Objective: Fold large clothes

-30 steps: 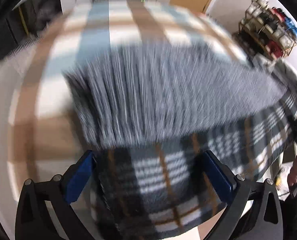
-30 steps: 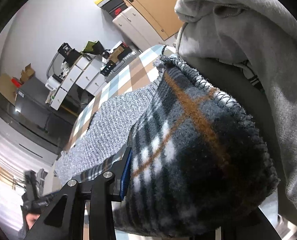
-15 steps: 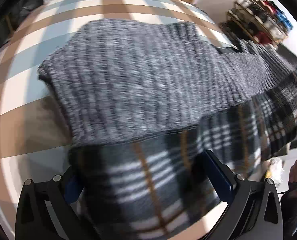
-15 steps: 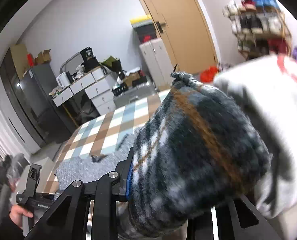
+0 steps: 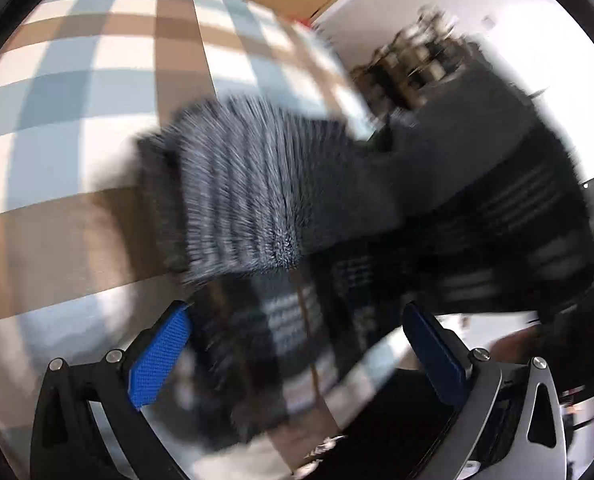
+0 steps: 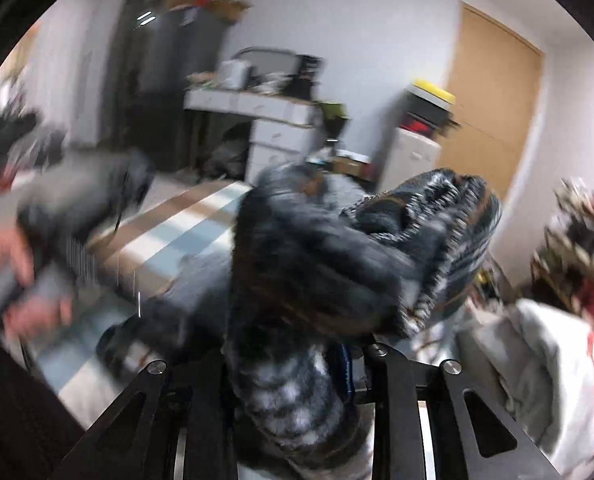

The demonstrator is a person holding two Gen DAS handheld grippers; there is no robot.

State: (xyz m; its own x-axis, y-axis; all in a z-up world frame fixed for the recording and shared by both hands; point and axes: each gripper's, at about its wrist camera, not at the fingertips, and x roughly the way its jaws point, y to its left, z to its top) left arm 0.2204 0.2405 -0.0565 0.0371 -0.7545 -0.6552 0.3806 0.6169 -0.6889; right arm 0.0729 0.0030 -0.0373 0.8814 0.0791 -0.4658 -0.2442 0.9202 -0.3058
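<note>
A large dark plaid fleece garment (image 5: 297,320) with a grey ribbed knit layer (image 5: 249,192) lies partly on the checked table (image 5: 77,100), heavily blurred. My left gripper (image 5: 297,340) stands wide, blue pads (image 5: 157,360) on either side of the plaid cloth without squeezing it. In the right wrist view my right gripper (image 6: 289,380) has its jaws closing on a thick bunch of the same plaid garment (image 6: 321,264), which bulges up over the fingers and is lifted off the table. A hand (image 6: 13,264) with the left gripper shows at the left.
A rack of small items (image 5: 417,60) stands beyond the table's right edge. Across the room are a wooden door (image 6: 493,120), white drawers (image 6: 273,132) and a dark cabinet (image 6: 177,60). A pale grey cloth pile (image 6: 549,360) lies at the right.
My right gripper rolled and swung across the room with the plaid bunch in it, rising. The garment was pulled toward the right of the left view, and the grey knit bunched up narrower.
</note>
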